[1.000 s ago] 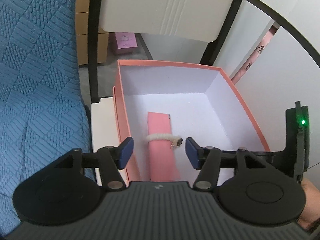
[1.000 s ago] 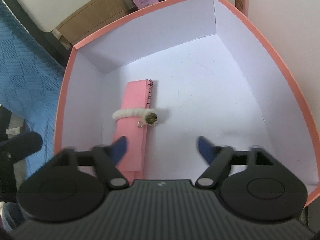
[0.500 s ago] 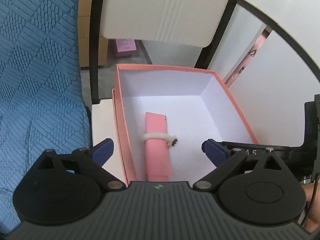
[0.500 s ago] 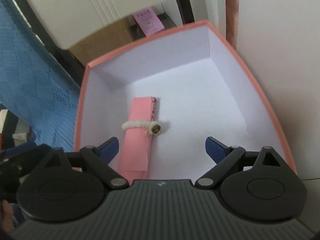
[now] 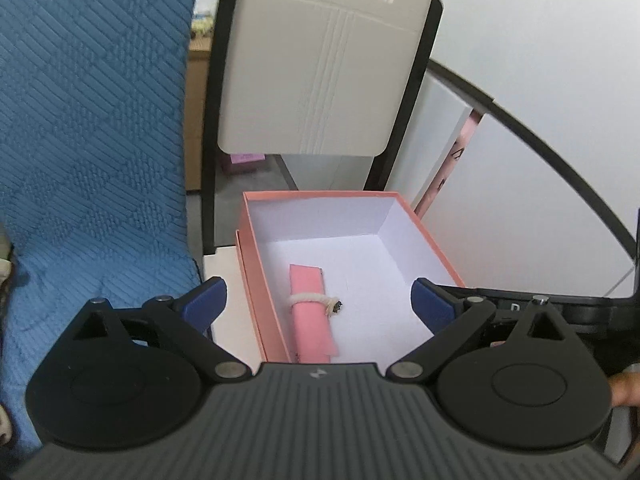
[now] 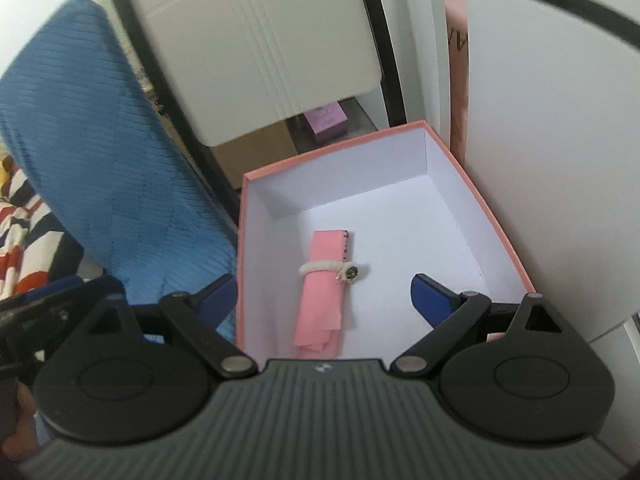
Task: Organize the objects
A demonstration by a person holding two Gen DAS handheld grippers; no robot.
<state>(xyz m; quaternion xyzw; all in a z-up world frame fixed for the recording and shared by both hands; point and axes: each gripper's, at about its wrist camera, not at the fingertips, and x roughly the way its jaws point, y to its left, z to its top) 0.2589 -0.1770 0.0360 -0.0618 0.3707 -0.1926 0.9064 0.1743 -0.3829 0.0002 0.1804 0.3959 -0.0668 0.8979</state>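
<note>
Left wrist: the left tongs (image 5: 318, 300) are spread wide and hold nothing; the pink roll (image 5: 312, 316), tied with a cord (image 5: 310, 299), lies near the left wall of the box (image 5: 430, 246)

Right wrist: the right tongs (image 6: 322, 294) are spread and hold nothing above the box (image 6: 504, 240); the roll (image 6: 322, 304) lies left of its middle

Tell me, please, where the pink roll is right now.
In both views the pink roll lies on the floor of the box, nearer its left wall, clear of both open grippers.
</note>
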